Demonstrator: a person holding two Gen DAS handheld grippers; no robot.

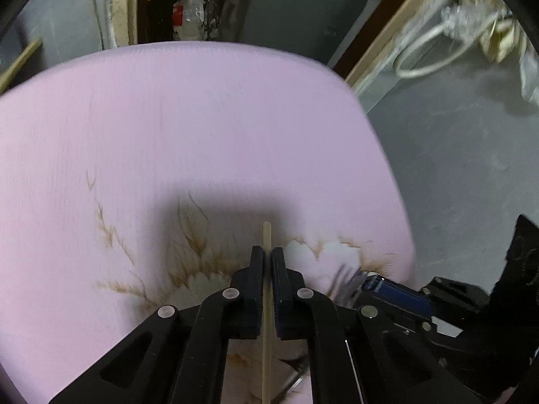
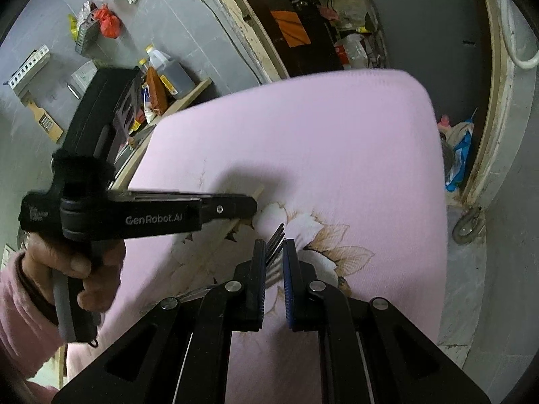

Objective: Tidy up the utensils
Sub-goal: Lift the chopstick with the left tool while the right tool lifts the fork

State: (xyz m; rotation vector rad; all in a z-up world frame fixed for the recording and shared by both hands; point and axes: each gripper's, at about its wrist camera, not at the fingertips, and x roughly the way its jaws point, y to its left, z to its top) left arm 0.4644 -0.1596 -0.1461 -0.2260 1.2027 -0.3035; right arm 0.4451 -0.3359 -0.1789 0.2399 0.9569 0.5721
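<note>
A pale wooden chopstick [image 1: 266,303] runs straight between the jaws of my left gripper [image 1: 267,252], which is shut on it; its tip pokes out just past the fingertips. Below lies a pink cloth [image 1: 202,128] with a flower print. In the right wrist view the left gripper [image 2: 254,203] reaches in from the left, held by a hand [image 2: 97,269] in a pink sleeve, with the chopstick [image 2: 259,191] slanting through it. My right gripper [image 2: 273,245] is shut on a dark metal fork [image 2: 276,237], tines pointing forward. The right gripper [image 1: 369,277] and fork [image 1: 347,277] also show at lower right.
The pink cloth's edge [image 2: 434,168] drops off to a grey floor [image 1: 454,168] on the right. A wooden shelf with bottles [image 2: 168,77] stands at the back left. A doorway with clutter [image 2: 353,47] lies beyond the far edge, and a metal ring [image 2: 468,225] sits on the floor.
</note>
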